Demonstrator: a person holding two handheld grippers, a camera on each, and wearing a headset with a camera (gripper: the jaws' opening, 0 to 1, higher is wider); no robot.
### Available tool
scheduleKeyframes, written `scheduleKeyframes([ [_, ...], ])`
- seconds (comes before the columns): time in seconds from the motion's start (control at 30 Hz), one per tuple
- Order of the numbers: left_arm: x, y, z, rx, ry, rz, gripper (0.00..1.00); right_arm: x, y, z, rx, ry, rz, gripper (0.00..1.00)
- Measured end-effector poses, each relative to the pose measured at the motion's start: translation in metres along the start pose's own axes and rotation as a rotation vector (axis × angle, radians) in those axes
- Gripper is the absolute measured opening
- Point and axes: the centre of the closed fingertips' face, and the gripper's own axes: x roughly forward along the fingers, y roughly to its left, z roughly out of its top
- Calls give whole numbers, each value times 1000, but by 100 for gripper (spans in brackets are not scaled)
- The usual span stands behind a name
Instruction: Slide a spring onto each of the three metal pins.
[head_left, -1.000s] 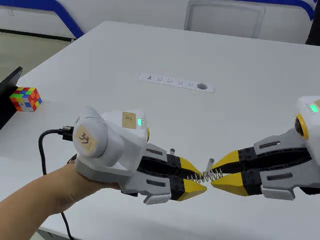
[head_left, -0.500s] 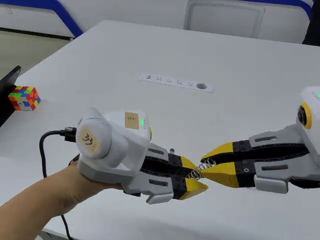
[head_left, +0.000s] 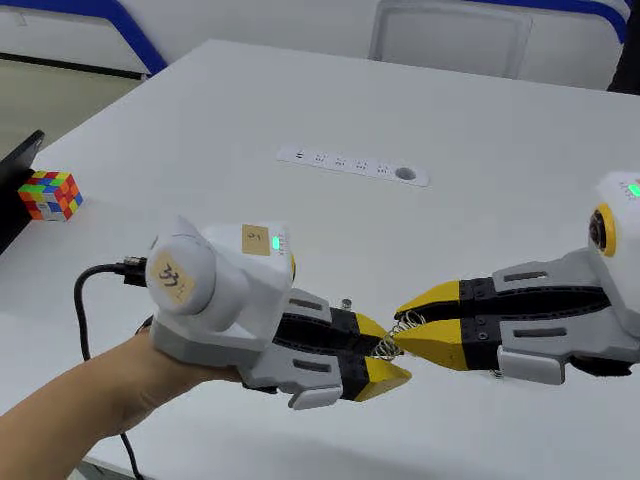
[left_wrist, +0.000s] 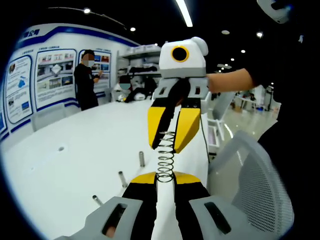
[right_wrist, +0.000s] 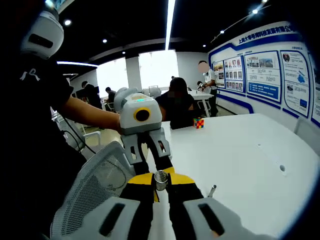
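Meeting tip to tip over the white table (head_left: 480, 180), the left gripper (head_left: 390, 352) and the right gripper (head_left: 400, 326) share one spring (left_wrist: 165, 152) stretched between them. The left jaws are pinched together on its near end, and the right jaws are clamped on the far end, which shows as a round coil in the right gripper view. Three pins (left_wrist: 122, 179) stand upright in a row on the table, just left of the left jaws in the left gripper view and apart from the spring. A power strip (head_left: 352, 166) lies further back, and a colour cube (head_left: 50, 196) sits near the table's left edge.
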Motion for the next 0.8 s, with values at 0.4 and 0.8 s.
scheduleKeyframes([
  [0.4,-17,13,-2,-33,-25,51,35,-16,-32,2,52,-29,-103,11],
  [0.8,-39,39,-19,-48,10,162,56,-36,-79,-15,71,21,-261,11],
])
